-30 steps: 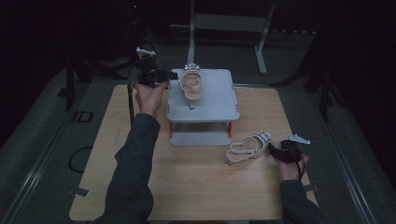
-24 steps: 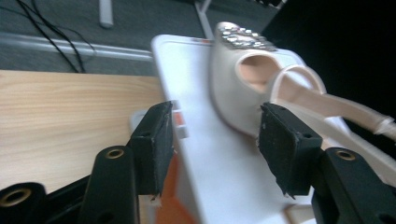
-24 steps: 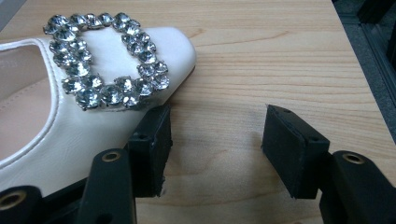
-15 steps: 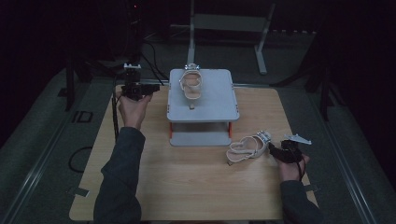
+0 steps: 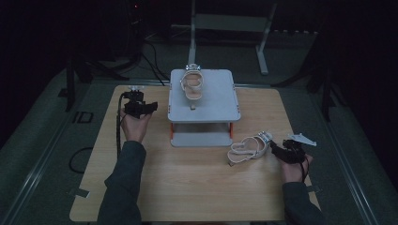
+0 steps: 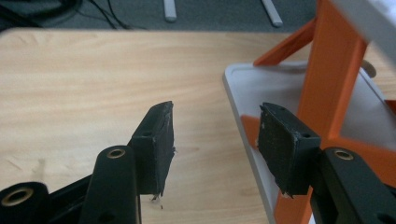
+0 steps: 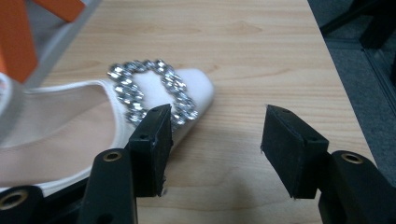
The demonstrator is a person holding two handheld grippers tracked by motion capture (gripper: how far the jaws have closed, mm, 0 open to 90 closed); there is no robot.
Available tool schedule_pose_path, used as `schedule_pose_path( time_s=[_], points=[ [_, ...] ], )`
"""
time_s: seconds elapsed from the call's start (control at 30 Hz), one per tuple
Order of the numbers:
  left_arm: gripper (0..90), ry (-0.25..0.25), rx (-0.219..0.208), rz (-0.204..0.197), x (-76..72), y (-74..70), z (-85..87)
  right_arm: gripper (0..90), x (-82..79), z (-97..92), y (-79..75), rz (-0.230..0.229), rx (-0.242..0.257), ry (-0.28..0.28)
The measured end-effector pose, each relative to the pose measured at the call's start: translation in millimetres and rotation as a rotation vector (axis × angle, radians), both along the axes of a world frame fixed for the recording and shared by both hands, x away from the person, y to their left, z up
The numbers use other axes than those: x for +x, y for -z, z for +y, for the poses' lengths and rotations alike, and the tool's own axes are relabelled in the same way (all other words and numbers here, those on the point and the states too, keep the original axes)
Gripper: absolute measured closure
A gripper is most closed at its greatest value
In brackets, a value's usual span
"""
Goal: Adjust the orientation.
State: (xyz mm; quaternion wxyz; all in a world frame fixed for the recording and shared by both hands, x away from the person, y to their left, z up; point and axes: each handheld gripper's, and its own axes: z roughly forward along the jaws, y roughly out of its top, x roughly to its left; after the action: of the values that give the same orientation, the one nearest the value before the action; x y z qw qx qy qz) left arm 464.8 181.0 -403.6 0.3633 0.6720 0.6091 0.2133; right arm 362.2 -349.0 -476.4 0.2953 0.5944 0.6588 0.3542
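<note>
One pale strappy sandal [image 5: 192, 84] lies on the grey top of a two-level rack [image 5: 211, 105] with orange legs [image 6: 331, 79]. Its mate [image 5: 248, 146] lies on the wooden table in front of the rack's right corner, and its jewelled buckle [image 7: 152, 91] is at the toe. My right gripper [image 5: 274, 148] is open just right of that toe. The toe sits beside its left jaw, and nothing is between the jaws [image 7: 215, 140]. My left gripper [image 5: 153, 107] is open and empty, low beside the rack's left side, and points at the lower shelf [image 6: 280, 93].
The wooden table [image 5: 187, 187] has bare room in front and at the left. A grey three-cornered plate [image 5: 302, 139] sits on the right gripper. Cables [image 5: 155, 51] and a metal stand [image 5: 230, 23] are on the dark floor behind the table.
My left hand has come down from beside the rack's top and drawn back toward the table's left side. The right hand and both sandals have stayed put.
</note>
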Motion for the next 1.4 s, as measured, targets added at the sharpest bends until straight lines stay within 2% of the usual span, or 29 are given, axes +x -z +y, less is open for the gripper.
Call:
schedule_pose_path(
  time_s=[0.07, 0.13, 0.4, 0.57, 0.73, 0.87, 0.97, 1.03, 1.13, 1.2, 1.3, 1.4],
  points=[
    [45.9, -0.004, -0.011, 0.000, -1.1, 8.4, -0.1, 42.3, -1.2, 2.3, -2.4, -0.007, 0.004, -0.011],
    [45.5, -0.005, 0.004, 0.013, -1.1, 16.5, -0.9, 42.1, -2.0, 4.7, -4.2, -0.012, 0.008, -0.026],
    [44.7, -0.031, -0.014, 0.031, -4.2, 52.4, 1.7, 42.2, -2.4, 14.9, -6.2, -0.009, 0.019, -0.067],
    [44.7, -0.022, -0.003, 0.051, -10.4, 76.1, -1.6, 41.9, -2.9, 18.1, -6.6, -0.008, 0.037, -0.083],
    [44.6, -0.012, 0.008, 0.061, -15.1, 93.5, -6.7, 45.0, -2.6, 25.3, -5.3, 0.006, 0.021, -0.107],
    [44.6, -0.013, 0.009, 0.014, -20.9, 98.8, -11.0, 51.4, -1.1, 25.1, -3.4, 0.035, 0.011, -0.092],
    [44.4, -0.011, 0.010, -0.002, -23.1, 100.6, -13.4, 54.5, 0.5, 23.4, -4.0, 0.039, 0.024, -0.089],
    [43.4, -0.004, 0.027, -0.013, -24.8, 101.7, -15.3, 57.3, 2.0, 23.7, -4.2, 0.041, 0.026, -0.092],
    [42.3, 0.003, 0.046, -0.013, -25.8, 101.7, -17.7, 61.1, 6.0, 23.9, -5.0, 0.047, 0.018, -0.096],
    [40.9, 0.008, 0.040, -0.011, -25.8, 101.6, -17.2, 64.1, 9.3, 22.4, -5.4, 0.044, 0.002, -0.087],
    [40.7, 0.008, 0.018, -0.012, -25.8, 101.8, -15.1, 65.2, 15.6, 15.9, -6.1, 0.052, 0.023, -0.081],
    [40.6, 0.008, 0.022, -0.012, -25.8, 101.8, -15.5, 65.3, 20.3, 12.6, -5.2, 0.049, 0.033, -0.087]
  ],
)
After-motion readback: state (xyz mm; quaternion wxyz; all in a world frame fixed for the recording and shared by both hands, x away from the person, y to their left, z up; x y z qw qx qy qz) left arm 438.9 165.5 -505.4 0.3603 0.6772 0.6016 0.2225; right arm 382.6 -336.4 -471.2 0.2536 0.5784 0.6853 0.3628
